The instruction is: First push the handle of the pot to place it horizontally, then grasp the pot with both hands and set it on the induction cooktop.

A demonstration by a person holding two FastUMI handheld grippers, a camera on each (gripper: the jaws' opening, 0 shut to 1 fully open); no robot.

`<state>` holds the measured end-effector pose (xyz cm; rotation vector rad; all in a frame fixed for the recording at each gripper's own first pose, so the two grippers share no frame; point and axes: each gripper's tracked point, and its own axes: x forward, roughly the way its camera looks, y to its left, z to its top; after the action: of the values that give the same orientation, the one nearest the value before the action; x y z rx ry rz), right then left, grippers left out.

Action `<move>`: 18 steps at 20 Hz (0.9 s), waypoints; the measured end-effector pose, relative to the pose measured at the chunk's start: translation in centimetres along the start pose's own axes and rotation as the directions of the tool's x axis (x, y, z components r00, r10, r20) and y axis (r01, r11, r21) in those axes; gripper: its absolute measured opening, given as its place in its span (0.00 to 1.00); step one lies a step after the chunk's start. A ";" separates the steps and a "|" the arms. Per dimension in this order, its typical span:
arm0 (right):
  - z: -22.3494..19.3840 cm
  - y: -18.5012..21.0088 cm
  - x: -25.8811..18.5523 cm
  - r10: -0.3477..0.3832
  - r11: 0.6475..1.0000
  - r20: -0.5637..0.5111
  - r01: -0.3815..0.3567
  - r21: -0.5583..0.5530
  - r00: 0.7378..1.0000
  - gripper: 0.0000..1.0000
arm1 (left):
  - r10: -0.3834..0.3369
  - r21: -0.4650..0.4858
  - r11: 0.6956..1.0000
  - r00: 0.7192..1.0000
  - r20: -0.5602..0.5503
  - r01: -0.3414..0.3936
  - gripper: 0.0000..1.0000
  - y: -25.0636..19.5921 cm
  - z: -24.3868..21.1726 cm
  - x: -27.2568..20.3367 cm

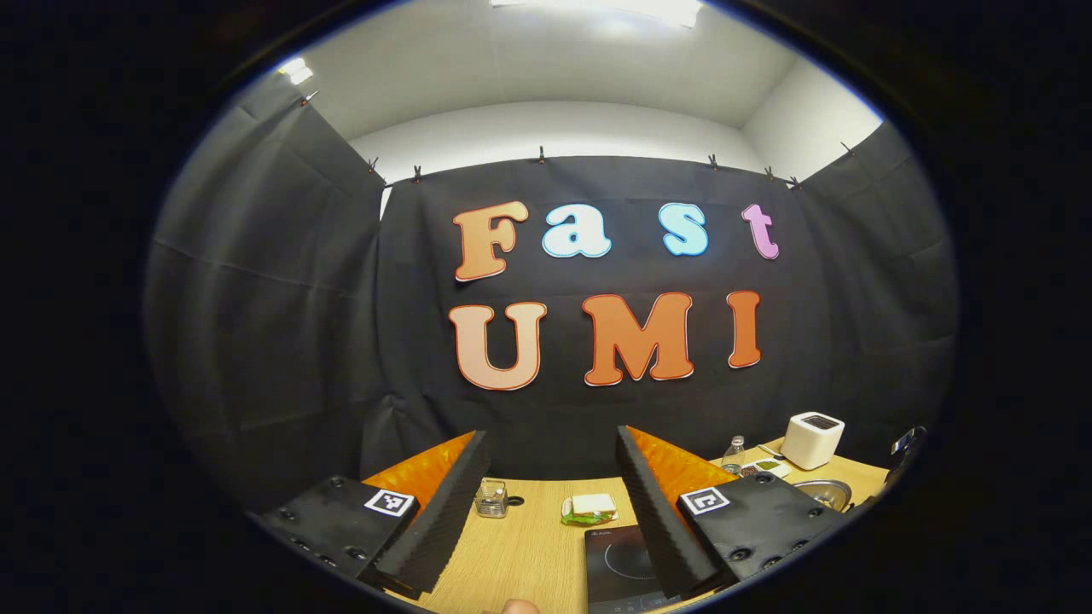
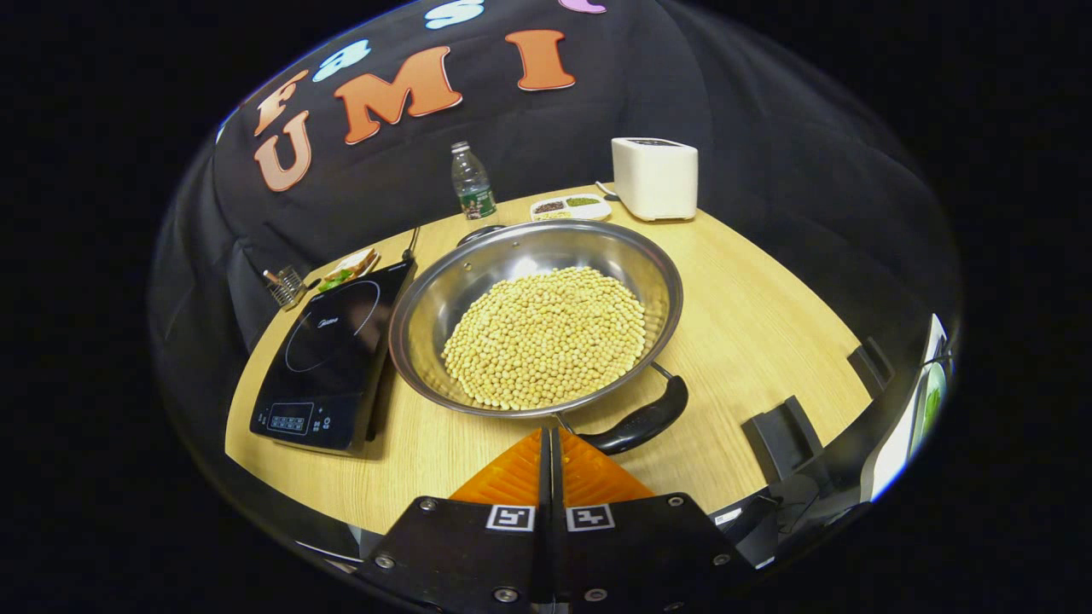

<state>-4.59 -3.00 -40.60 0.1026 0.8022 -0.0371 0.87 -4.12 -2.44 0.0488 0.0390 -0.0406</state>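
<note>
A: Here, where is the pot seen?

B: In the right gripper view it is shown resting on the wooden surface, just to the right of the induction cooktop, with its rim overlapping the cooktop's right edge. It is filled with a layer of pale beans. Its dark handle is angled toward the near right, not yet laid level.

A: And the right claw?

B: It is clenched, its fingers pressed together on nothing, with the tips just short of the pot's near rim, beside the handle.

A: What about the left claw?

B: In the left gripper view it is released, fingers spread wide and held above the surface. Between them the cooktop's corner is seen, and the pot's rim is glimpsed off to the right.

A: What else is set out?

B: Behind the pot, a water bottle, a small divided tray and a white box-shaped appliance are placed. Behind the cooktop, a sandwich and a small wire holder are found.
</note>
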 end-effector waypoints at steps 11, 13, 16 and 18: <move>1.6 -3.2 0.7 -0.033 0.997 0.014 0.032 0.069 0.999 0.00 | 0.000 0.004 1.000 1.000 0.013 0.000 0.98 -0.5 0.5 0.0; 1.9 -3.6 1.0 -0.034 0.996 0.016 0.033 0.087 0.999 0.00 | 0.005 0.007 1.000 1.000 0.010 -0.006 0.99 -0.5 0.4 0.1; 2.2 -4.3 1.3 -0.036 0.994 0.017 0.034 0.106 0.999 0.00 | 0.011 0.009 1.000 1.000 0.012 -0.011 0.99 -0.4 0.5 0.2; 2.4 -4.7 1.5 -0.042 0.993 0.018 0.039 0.108 0.999 0.00 | 0.013 0.009 1.000 1.000 0.014 -0.013 0.99 -0.6 0.5 0.3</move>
<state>-2.14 -7.90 -40.34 0.1873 0.7821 -0.1195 1.19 -4.74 -1.96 0.0576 0.0249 -0.0280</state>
